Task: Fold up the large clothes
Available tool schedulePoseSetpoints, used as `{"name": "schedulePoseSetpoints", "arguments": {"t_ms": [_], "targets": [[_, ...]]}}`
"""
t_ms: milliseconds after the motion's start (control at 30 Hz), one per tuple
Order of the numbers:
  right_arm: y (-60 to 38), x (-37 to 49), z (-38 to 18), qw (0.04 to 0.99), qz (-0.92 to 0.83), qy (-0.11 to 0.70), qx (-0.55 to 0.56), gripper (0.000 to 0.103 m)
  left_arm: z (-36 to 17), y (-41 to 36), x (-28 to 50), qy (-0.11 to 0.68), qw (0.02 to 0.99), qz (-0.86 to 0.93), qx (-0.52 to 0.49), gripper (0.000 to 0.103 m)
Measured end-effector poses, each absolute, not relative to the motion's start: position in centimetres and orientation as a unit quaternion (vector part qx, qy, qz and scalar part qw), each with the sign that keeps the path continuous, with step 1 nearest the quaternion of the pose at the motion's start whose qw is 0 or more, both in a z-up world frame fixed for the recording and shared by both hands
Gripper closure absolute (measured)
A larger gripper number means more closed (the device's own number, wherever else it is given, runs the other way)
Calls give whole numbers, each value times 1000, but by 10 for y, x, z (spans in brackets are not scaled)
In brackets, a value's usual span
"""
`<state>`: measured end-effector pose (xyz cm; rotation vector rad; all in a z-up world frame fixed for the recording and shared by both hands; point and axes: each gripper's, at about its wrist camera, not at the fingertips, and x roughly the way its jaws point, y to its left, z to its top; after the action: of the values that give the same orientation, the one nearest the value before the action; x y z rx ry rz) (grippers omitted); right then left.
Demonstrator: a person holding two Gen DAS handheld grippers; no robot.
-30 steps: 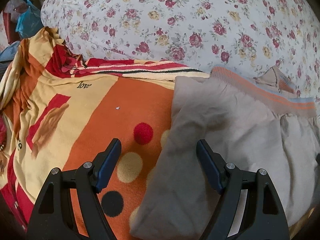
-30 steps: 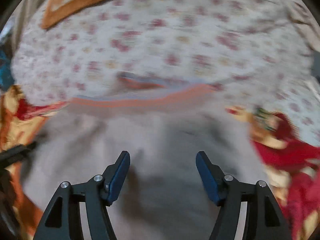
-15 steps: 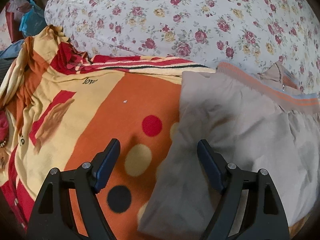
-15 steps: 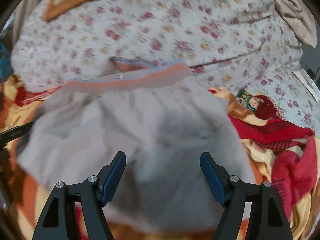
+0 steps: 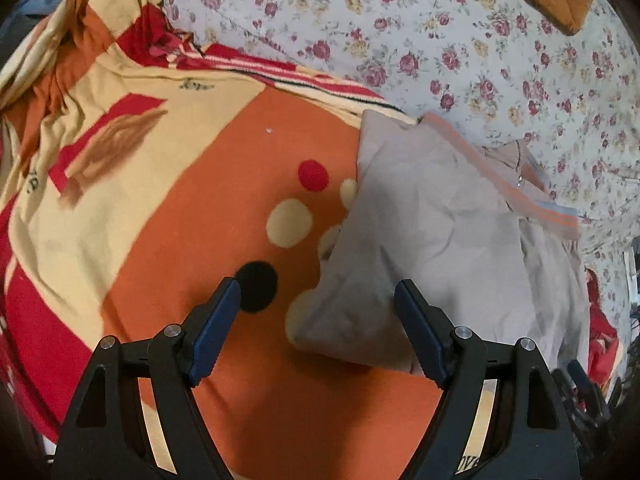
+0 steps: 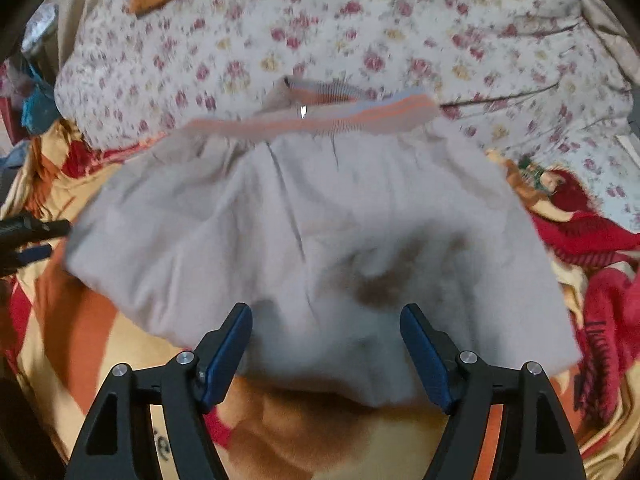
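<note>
An orange patterned blanket [image 5: 208, 208] covered the bed. Over it, the left gripper [image 5: 316, 312] and right gripper [image 6: 326, 338] hovered spread wide, holding nothing. The beige garment [image 6: 304, 216] lay beyond, before floral bedding [image 5: 460, 40].

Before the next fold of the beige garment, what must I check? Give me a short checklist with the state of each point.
1. Left gripper open and holding nothing: ok.
2. Right gripper open and holding nothing: ok.
3. Beige garment lies spread on the orange blanket: ok.
4. Garment smooth: not ok, wrinkles show across the cloth.
5. Striped band straight along the far edge: ok.
6. Near edge within reach of both grippers' fingers: ok, it lies just ahead of them.
</note>
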<state>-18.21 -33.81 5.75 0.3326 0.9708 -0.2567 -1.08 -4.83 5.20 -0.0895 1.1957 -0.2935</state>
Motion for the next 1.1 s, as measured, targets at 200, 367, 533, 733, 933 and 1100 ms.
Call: {"name": "schedulePoseSetpoints", "arguments": {"t_ms": [200, 367, 533, 733, 933, 1100], "targets": [[-332, -188, 62, 870, -127, 450, 154, 28, 50, -52, -4, 544, 829, -125, -33, 23], [-347, -179, 51, 861, -136, 446, 204, 28, 47, -55, 2, 544, 829, -124, -28, 23], [-354, -166, 56, 863, -146, 427, 228, 28, 44, -59, 8, 546, 828, -124, -27, 23], [-343, -150, 36, 856, -143, 451, 208, 28, 37, -65, 12, 553, 824, -123, -20, 23], [-347, -153, 27, 853, -133, 452, 224, 25, 33, -69, 14, 555, 823, -121, -12, 23], [-347, -153, 26, 854, -126, 452, 224, 24, 30, -72, 15, 556, 822, -120, -8, 23]]}}
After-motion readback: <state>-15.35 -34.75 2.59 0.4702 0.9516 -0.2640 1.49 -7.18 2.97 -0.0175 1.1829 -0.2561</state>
